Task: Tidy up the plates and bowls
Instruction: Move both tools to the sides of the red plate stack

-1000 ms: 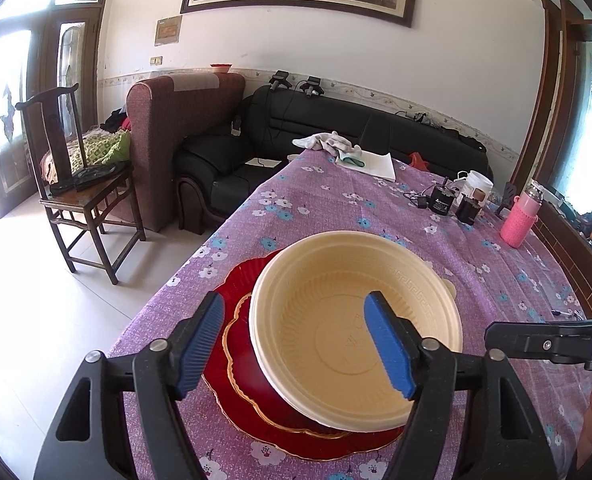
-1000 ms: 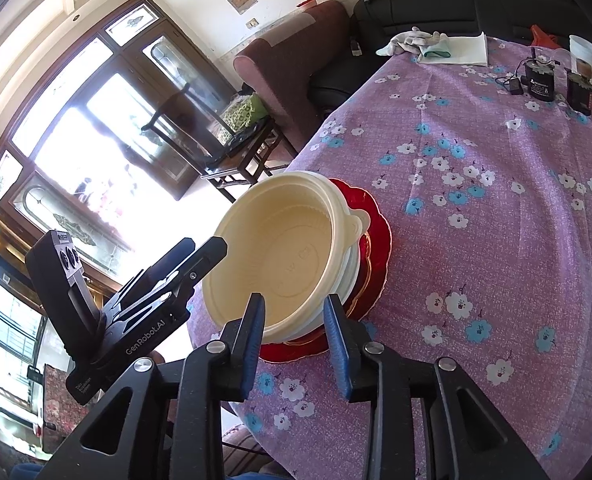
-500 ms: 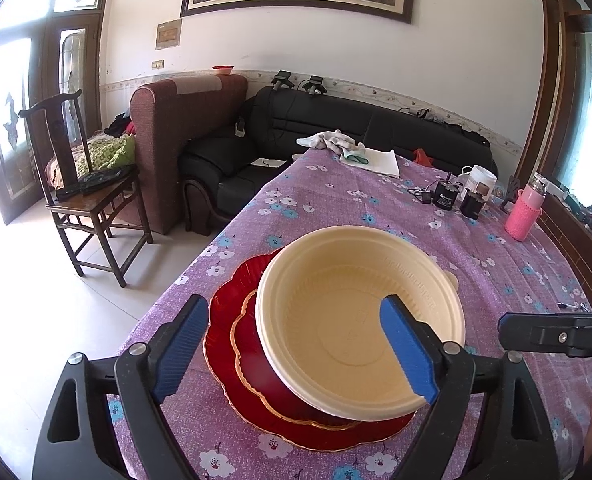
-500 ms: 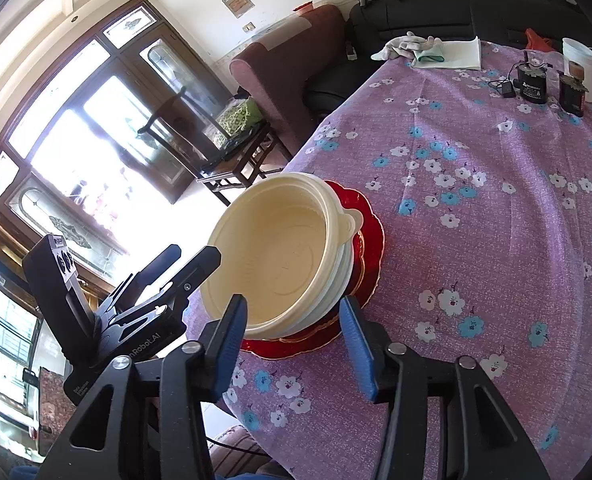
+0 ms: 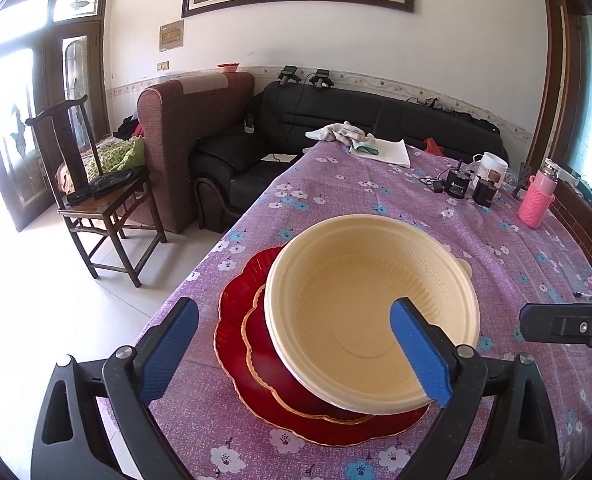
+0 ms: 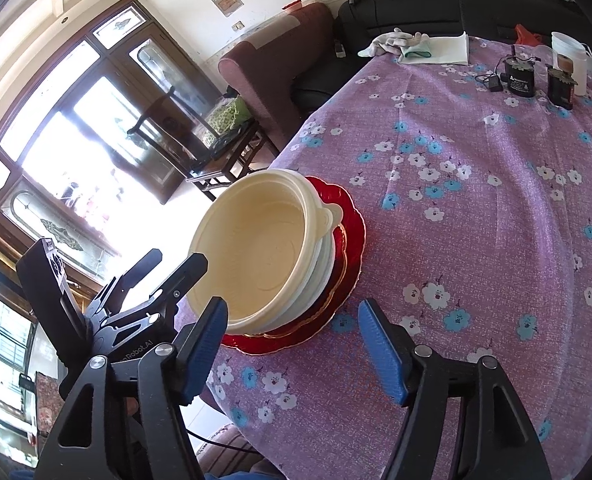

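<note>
A stack of cream plastic bowls (image 5: 369,312) sits on stacked red plates with gold rims (image 5: 252,320) near the table's left front corner. It also shows in the right wrist view, the bowls (image 6: 264,256) on the red plates (image 6: 349,236). My left gripper (image 5: 296,354) is open and empty, pulled back in front of the stack. My right gripper (image 6: 296,346) is open and empty, just short of the stack's near side. The left gripper's body (image 6: 108,312) shows at the left of the right wrist view.
The table has a purple flowered cloth (image 5: 375,196). At its far end lie folded white cloths (image 5: 379,146), two black devices (image 5: 457,186), a white jar (image 5: 493,166) and a pink bottle (image 5: 537,202). A wooden chair (image 5: 92,196) and sofas (image 5: 335,120) stand to the left and behind.
Both grippers have opened wider and drawn back from the bowl stack. The bowls and plates stay put on the table.
</note>
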Available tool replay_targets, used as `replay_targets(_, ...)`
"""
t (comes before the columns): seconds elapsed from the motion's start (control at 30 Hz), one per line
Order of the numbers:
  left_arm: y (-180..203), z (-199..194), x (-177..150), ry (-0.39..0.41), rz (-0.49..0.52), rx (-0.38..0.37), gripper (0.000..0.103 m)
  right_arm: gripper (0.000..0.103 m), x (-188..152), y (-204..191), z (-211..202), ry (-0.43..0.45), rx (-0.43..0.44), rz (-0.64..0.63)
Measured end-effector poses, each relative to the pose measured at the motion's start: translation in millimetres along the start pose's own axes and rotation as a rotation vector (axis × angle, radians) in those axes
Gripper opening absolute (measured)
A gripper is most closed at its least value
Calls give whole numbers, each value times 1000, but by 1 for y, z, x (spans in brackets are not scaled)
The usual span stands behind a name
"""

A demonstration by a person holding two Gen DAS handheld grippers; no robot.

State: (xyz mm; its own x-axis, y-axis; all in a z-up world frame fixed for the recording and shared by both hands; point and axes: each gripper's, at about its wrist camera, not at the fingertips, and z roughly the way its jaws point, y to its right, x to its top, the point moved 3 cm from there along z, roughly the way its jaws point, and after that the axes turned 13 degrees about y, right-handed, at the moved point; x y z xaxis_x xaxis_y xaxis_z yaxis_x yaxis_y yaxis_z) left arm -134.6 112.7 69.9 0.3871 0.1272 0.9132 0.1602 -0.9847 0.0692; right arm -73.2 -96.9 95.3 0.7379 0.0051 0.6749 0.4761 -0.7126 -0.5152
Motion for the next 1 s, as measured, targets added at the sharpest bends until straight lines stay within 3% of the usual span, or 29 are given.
replay_targets(0.33,-21,-8,11,29,-50,28,97,74,5,18,-7,25,-33,33)
replay_targets(0.57,-74,-3,-2,-23,-208,30,98,73,9,46,-2,51,-75,62)
replay_targets(0.67,-84,5,-13,-47,-217,48,97,58,7,56,8,22,-77,83)
replay_targets(0.73,-85,10,-18,-58,-219,38,91,49,4,58,16,0,-80,83)
replay_targets(0.83,-86,21,-24,-89,-222,39,56,41,-1,59,29,-29,-83,76)
replay_targets(1.0,-78,31,-31,-119,-223,-2,52,39,-4,56,40,-48,-72,62)
